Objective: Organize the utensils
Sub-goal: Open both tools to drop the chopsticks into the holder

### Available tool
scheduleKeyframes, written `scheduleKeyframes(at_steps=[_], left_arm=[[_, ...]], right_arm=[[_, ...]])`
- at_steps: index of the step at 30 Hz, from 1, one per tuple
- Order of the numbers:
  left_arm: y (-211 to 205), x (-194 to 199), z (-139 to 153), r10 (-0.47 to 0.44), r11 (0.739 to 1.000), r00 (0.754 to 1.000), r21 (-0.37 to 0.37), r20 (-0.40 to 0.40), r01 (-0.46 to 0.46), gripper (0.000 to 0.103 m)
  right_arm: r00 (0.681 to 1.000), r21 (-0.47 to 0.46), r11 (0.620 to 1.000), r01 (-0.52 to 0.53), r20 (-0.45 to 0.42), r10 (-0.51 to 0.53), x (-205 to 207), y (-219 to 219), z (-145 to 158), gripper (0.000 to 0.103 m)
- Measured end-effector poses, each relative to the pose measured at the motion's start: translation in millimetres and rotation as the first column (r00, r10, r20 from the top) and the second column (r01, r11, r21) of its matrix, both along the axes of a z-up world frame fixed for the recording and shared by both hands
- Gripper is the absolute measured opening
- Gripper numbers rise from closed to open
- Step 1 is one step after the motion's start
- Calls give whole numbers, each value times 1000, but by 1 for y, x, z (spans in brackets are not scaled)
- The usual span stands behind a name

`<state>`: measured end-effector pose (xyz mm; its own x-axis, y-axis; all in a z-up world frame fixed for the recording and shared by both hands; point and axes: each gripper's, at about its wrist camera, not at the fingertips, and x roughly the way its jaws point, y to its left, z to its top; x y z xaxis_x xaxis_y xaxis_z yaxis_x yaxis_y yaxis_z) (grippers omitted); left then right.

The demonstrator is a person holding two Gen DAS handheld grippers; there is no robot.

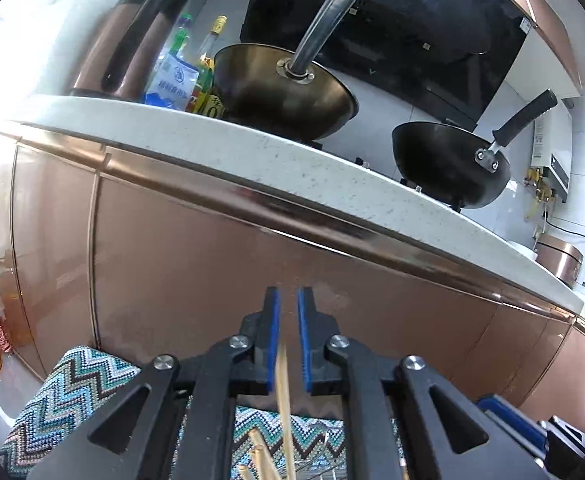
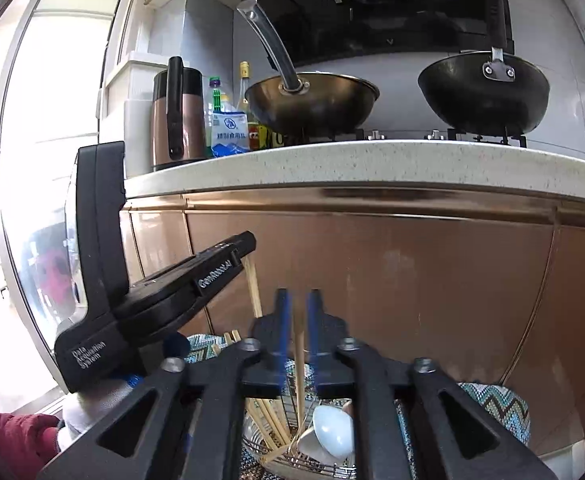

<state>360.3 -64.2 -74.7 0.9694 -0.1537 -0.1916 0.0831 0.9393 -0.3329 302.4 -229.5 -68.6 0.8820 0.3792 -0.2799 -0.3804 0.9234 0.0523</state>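
Left gripper [image 1: 288, 300] raised in front of the copper cabinet door [image 1: 196, 248], blue pads nearly together, pinching a chopstick [image 1: 282, 384] low between them; stick hanging down toward the zigzag cloth [image 1: 72, 384]. Seen from the right wrist, same stick [image 2: 253, 288] poking below the left claw's tip. Right gripper [image 2: 297, 304] narrowed around a second chopstick [image 2: 299, 376], pads blurred, so cannot tell whether truly clamped. Below, more chopsticks [image 2: 270, 420] and a white spoon [image 2: 334, 428] lying in a wire basket [image 2: 312, 470] on the cloth. Up on the counter [image 2: 332, 160]: two woks [image 2: 312, 104], a kettle [image 2: 178, 120], bottles.
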Motion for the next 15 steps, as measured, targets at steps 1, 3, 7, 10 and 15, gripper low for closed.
scheduleKeyframes(at_steps=[1, 3, 7, 10, 15], left_arm=[[2, -3, 2, -7, 1000, 1000, -3, -1, 7, 20], [5, -8, 4, -7, 1000, 1000, -2, 3, 7, 28], [15, -26, 16, 16, 1000, 1000, 2, 19, -16, 37], [24, -42, 26, 33, 999, 999, 8, 17, -33, 39], [35, -72, 42, 59, 997, 998, 46, 9, -60, 41]], right_arm=[[1000, 13, 1000, 6, 3, -6, -3, -1, 0, 41], [1000, 15, 1000, 17, 12, -17, -7, -1, 3, 45], [999, 23, 999, 38, 23, -39, -18, -1, 12, 46], [997, 35, 997, 66, 31, -67, -32, -4, 20, 48], [993, 42, 993, 112, 43, -114, -58, -8, 33, 52]])
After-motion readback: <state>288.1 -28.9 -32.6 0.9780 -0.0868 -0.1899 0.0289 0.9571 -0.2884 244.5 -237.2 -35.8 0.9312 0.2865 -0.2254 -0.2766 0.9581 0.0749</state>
